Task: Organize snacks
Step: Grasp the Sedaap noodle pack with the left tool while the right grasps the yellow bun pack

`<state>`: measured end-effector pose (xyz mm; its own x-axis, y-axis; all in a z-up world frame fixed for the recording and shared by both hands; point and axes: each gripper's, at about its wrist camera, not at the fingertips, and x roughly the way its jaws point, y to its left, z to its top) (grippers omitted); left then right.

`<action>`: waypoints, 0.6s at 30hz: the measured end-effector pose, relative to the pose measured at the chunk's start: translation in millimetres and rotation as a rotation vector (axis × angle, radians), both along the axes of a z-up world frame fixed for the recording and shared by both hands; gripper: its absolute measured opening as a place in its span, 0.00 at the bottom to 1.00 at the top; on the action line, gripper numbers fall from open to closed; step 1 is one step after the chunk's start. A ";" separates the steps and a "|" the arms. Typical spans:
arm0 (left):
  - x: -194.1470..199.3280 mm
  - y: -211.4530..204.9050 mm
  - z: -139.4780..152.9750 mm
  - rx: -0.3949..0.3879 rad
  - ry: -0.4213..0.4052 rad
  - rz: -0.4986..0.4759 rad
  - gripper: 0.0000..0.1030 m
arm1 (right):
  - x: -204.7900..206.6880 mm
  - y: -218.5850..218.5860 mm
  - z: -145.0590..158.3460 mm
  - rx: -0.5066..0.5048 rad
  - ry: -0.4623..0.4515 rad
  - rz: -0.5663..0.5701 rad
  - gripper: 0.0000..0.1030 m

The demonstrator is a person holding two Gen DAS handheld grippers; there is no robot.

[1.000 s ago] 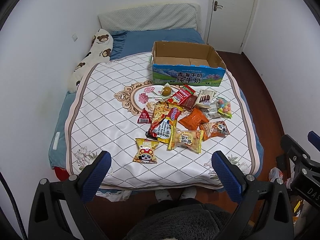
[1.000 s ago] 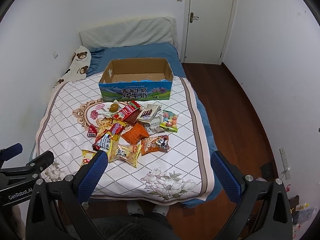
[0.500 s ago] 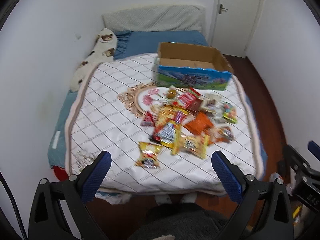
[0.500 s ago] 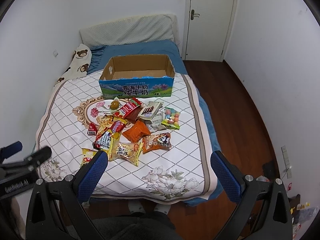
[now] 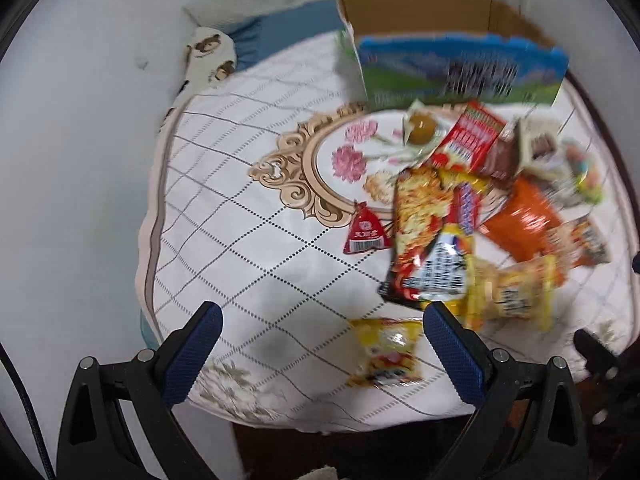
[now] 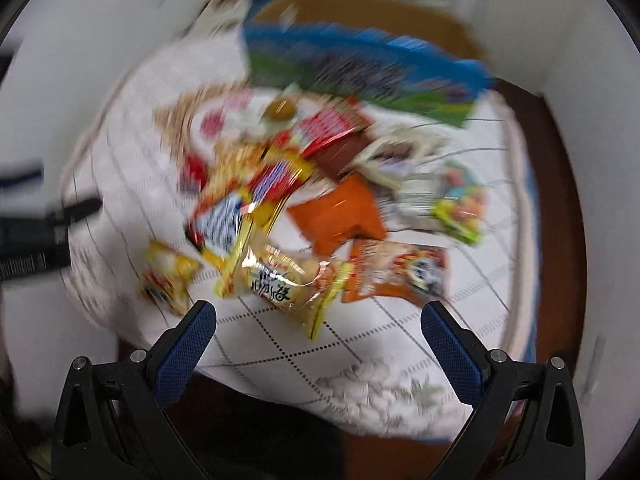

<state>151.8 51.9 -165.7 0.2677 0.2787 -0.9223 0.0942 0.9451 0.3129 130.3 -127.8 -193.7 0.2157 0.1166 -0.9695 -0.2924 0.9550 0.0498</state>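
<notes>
Several snack packets lie heaped on the quilted bedspread. An open cardboard box with a blue and green front stands behind the heap. My left gripper hangs open over the near edge of the bed, a small yellow packet lying between its fingers' line. A big red and yellow bag and a red triangular packet sit just beyond. In the blurred right wrist view, my right gripper is open in front of a yellow packet, with an orange packet and the box farther on.
A white wall runs along the bed's left side, with a bear-print pillow at its head. Dark wooden floor lies to the right of the bed. The other gripper shows at the left edge of the right wrist view.
Both grippers have moved forward and down toward the bed, so the snacks and box now look much larger. Both stay open. The snacks have not moved.
</notes>
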 end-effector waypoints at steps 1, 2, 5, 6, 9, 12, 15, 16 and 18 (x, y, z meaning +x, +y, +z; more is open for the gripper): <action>4.3 1.6 -7.4 0.007 0.009 -0.003 1.00 | 2.7 9.5 -10.8 -0.017 0.007 0.047 1.00; 8.9 3.9 -16.8 0.020 0.025 -0.003 1.00 | 6.1 22.2 -23.7 -0.052 0.005 0.116 1.00; 17.8 8.9 -40.8 0.027 0.067 -0.001 1.00 | 11.0 55.0 -56.1 -0.153 0.004 0.314 1.00; 19.1 9.9 -47.6 0.032 0.077 0.002 1.00 | 12.8 62.8 -65.5 -0.173 0.014 0.359 0.98; 21.5 15.2 -66.6 0.037 0.113 0.012 1.00 | 16.9 84.1 -95.2 -0.232 0.065 0.488 0.95; 20.5 20.1 -75.5 0.035 0.132 0.018 1.00 | 18.3 96.5 -120.7 -0.297 0.118 0.568 0.84; 20.9 24.1 -75.7 0.018 0.134 0.018 1.00 | 19.8 95.7 -136.3 -0.314 0.164 0.549 0.69; 21.6 24.0 -74.3 0.008 0.130 0.016 1.00 | 21.7 91.3 -137.5 -0.294 0.176 0.508 0.69; 25.3 22.9 -71.4 -0.017 0.119 0.011 1.00 | 27.2 76.4 -133.7 -0.227 0.194 0.390 0.61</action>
<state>177.1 74.8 -237.1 0.1530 0.2649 -0.9521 0.1190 0.9515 0.2838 157.4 -51.4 -327.4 0.0107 -0.0664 -0.9977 -0.6366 0.7690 -0.0580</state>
